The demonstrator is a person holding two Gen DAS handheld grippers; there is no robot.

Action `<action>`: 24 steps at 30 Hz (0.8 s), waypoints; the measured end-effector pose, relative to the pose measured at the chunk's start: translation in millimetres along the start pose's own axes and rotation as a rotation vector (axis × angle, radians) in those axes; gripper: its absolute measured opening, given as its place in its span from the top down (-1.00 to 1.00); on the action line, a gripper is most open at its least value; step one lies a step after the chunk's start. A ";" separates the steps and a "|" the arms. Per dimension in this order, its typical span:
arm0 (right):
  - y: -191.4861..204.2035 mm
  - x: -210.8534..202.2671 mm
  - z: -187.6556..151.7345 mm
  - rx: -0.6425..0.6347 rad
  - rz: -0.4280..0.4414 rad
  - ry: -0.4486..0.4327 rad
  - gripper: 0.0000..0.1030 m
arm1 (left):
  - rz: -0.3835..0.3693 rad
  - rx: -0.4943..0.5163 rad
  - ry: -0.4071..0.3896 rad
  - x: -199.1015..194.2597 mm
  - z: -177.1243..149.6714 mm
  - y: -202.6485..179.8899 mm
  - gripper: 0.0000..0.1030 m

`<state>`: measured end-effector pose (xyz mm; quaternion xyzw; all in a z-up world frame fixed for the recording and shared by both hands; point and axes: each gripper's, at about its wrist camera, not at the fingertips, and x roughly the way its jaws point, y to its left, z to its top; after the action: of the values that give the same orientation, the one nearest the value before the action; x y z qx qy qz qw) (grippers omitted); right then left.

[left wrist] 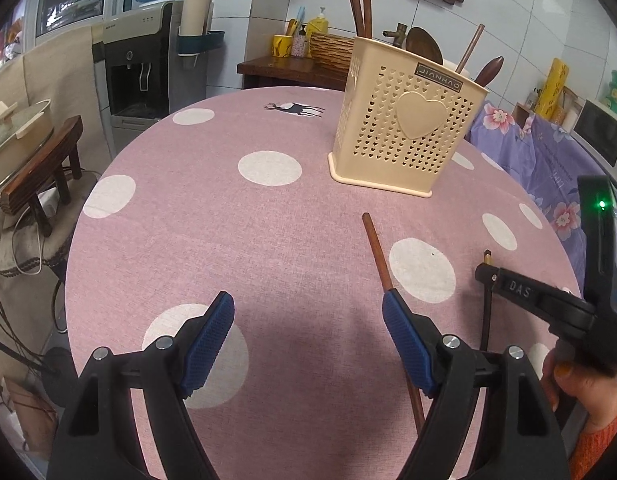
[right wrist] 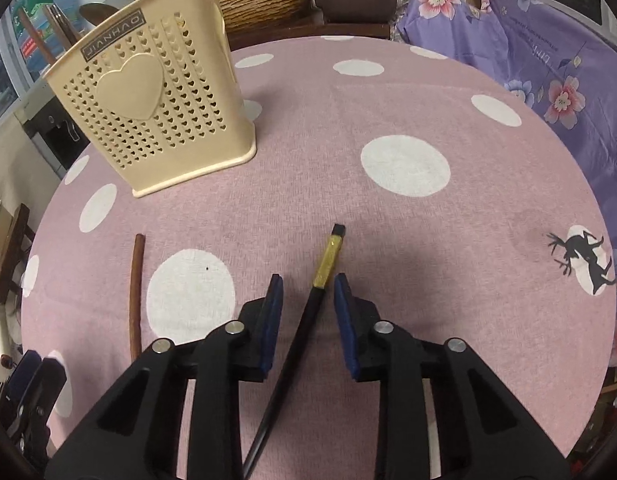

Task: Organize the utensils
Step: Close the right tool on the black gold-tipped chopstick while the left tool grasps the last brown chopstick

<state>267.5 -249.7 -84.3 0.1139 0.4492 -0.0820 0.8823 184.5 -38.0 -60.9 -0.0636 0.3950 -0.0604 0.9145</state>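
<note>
A cream perforated utensil holder (left wrist: 404, 128) with a heart on it stands on the pink polka-dot table, with wooden spoons and chopsticks in it; it also shows in the right wrist view (right wrist: 156, 92). A brown wooden chopstick (left wrist: 378, 256) lies on the cloth, passing just under my left gripper's right finger; it shows in the right wrist view (right wrist: 135, 292) too. My left gripper (left wrist: 308, 320) is open and empty. A black chopstick with a gold end (right wrist: 320, 284) lies between the fingers of my right gripper (right wrist: 308, 300), which is open around it. The right gripper shows in the left wrist view (left wrist: 484, 272).
The round table's cloth (right wrist: 388, 100) drops off at its edges. A purple floral cloth (right wrist: 548, 60) covers furniture to the right. A water dispenser (left wrist: 144, 64) and a wooden stool (left wrist: 44, 176) with a pot stand to the left. A wicker basket (right wrist: 264, 4) sits behind the table.
</note>
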 end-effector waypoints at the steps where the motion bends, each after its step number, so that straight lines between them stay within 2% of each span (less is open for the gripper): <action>1: 0.7 1.8 2.2 -0.002 -0.010 -0.002 0.56 | 0.002 0.002 0.001 0.1 -0.2 0.0 -0.46; 5: -0.6 7.7 11.9 0.018 0.003 0.004 0.79 | -0.008 0.013 0.012 3.3 1.3 -5.0 -0.46; 8: -5.0 9.3 15.3 0.040 0.052 0.016 0.81 | -0.016 0.038 0.024 8.5 3.3 -13.0 -0.45; 15: -11.1 8.6 16.8 0.045 0.078 0.028 0.81 | -0.067 0.089 0.130 41.0 15.2 -37.9 -0.12; 17: -10.1 9.2 16.7 0.042 0.080 0.028 0.81 | -0.067 0.100 0.146 50.1 19.6 -43.8 -0.04; 20: -10.0 8.1 15.4 0.044 0.084 0.027 0.81 | -0.039 0.107 0.174 67.3 25.2 -50.7 0.22; 24: -10.5 9.2 16.2 0.046 0.087 0.026 0.81 | -0.024 0.108 0.178 75.2 33.4 -56.4 0.43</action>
<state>282.9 -264.6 -83.9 0.1547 0.4533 -0.0522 0.8763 256.8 -103.4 -82.7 -0.0134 0.4700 -0.0980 0.8771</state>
